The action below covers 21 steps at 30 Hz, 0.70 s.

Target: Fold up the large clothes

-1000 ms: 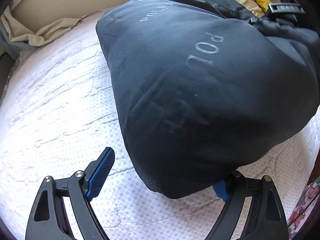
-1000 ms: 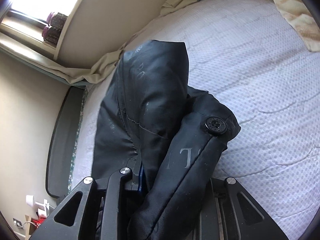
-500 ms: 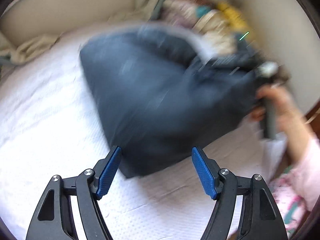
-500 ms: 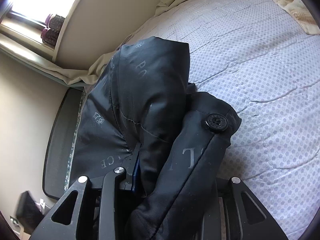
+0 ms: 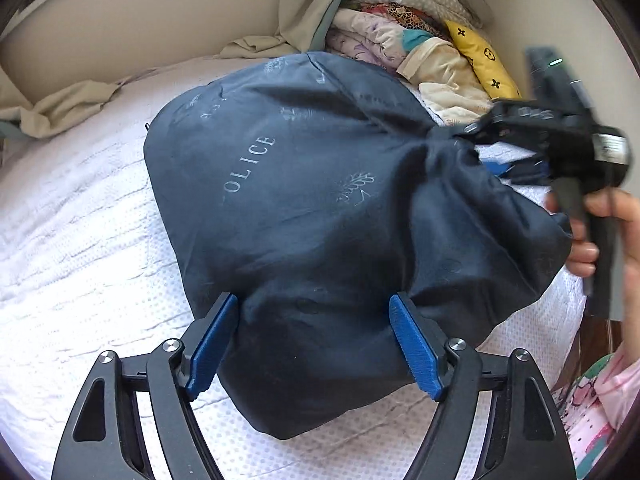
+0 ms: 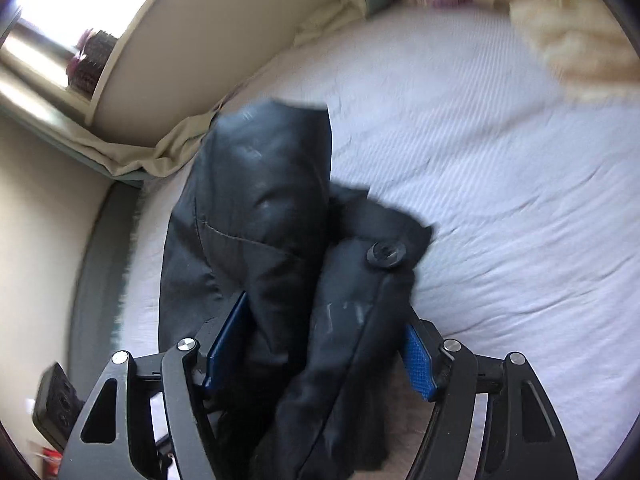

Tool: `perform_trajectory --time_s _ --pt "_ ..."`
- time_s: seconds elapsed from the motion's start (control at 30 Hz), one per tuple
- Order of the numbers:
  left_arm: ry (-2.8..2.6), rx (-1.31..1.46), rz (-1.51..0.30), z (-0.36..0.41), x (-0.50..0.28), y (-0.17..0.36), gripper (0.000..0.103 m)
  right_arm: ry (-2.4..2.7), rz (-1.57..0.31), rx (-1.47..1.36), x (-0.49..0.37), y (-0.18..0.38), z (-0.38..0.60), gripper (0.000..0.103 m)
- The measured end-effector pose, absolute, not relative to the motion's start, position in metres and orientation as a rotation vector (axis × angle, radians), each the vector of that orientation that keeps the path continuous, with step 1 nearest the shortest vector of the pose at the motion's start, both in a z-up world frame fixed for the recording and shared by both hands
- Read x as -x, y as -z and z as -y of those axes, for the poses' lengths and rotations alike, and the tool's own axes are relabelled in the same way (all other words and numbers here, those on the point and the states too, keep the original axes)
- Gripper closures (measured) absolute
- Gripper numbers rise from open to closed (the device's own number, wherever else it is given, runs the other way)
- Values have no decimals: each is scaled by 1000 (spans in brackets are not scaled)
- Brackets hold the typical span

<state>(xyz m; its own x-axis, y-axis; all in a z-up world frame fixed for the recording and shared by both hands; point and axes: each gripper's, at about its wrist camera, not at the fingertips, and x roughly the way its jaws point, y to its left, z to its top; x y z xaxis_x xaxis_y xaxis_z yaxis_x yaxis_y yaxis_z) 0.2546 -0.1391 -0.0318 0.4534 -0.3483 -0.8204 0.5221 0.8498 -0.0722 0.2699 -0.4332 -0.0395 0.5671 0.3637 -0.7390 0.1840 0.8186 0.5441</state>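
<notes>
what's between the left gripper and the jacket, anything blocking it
Nothing visible. The dark jacket already bulges between the left gripper's blue pads, which stand wide on either side of it. The white bed around it is bare; the pile of clothes lies beyond, out of the way.

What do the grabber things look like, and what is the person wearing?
Each gripper, left and right, has two black arms with triangle cutouts and silver bolts, ending in ribbed blue pads. The right one's handle carries a small green light. The person's sleeve is pink with a colourful print.
</notes>
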Motion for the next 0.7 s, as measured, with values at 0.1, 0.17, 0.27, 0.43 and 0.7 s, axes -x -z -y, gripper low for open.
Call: perform_trajectory --time_s 0.1,0.17,0.27,0.43,0.7 --pt "531 -190 -967 145 -260 38 21 -24 -841 -406 -248 -8 418 36" --pt "525 -196 -965 149 -258 39 20 -78 -768 -331 -235 -33 401 50" --pt "517 -209 -960 152 -257 39 19 -182 -773 -225 -231 -44 367 63" --pt "510 -204 -975 152 -257 45 17 -118 -965 -62 -254 12 334 73" --pt "524 -212 -999 157 -258 58 14 -100 -1096 -147 -275 86 348 72"
